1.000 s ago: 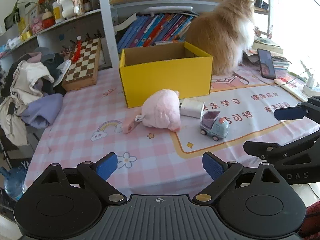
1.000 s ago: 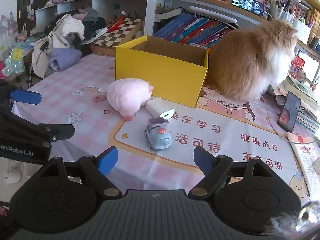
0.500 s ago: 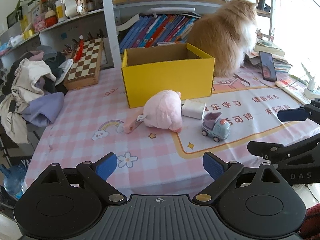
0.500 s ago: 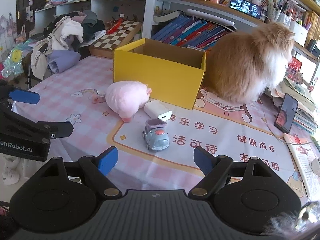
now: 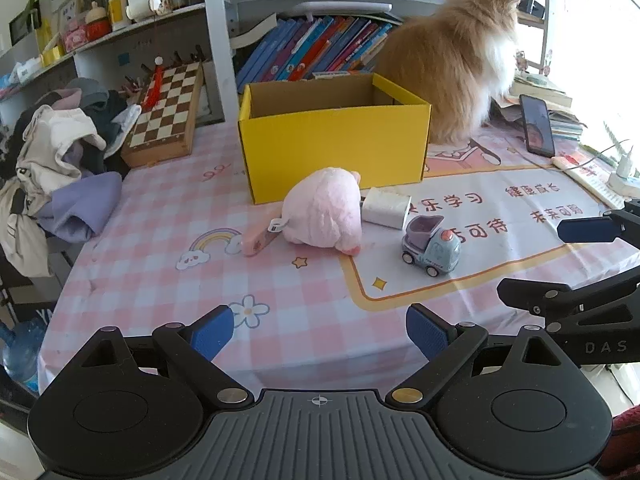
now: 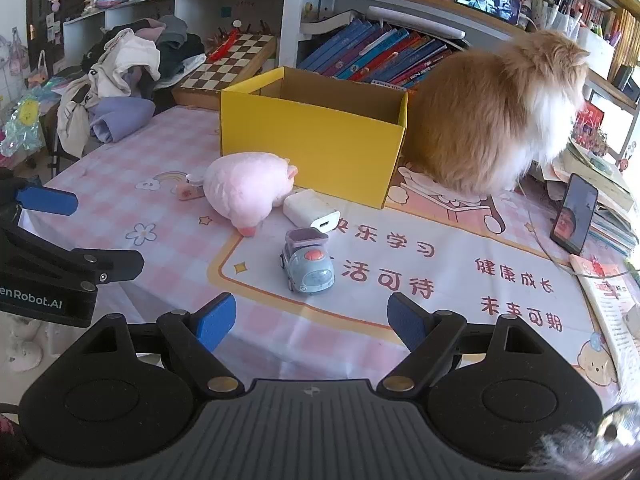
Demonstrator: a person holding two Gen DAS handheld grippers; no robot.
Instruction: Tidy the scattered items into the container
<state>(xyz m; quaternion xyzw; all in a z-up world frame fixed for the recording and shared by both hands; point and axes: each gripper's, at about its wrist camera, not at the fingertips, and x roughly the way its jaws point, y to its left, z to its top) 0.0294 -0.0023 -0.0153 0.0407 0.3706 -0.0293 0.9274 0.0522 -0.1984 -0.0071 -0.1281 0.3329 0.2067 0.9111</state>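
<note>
nothing has gone in yet, as far as i can see: the yellow box (image 5: 336, 148) sits open at the back of the desk (image 5: 160, 280) and what shows of its inside looks bare. still out in front of it are the pink plush (image 5: 324, 216), the white charger (image 5: 386, 207) just beside it, the little toy truck (image 5: 431, 245) nearer the front, and a small pink tag-like thing (image 5: 256, 238) on the plush's other side (i can't tell what it is). so i'd say the whole job is left.

the left gripper (image 5: 320, 330) hovers over the desk's near edge, fingers spread wide, nothing between them. the right gripper (image 6: 310, 320) is the same, fingers wide apart and empty, with the truck lying just ahead of its gap. a big orange cat (image 6: 496, 120) sits right against the box.
</note>
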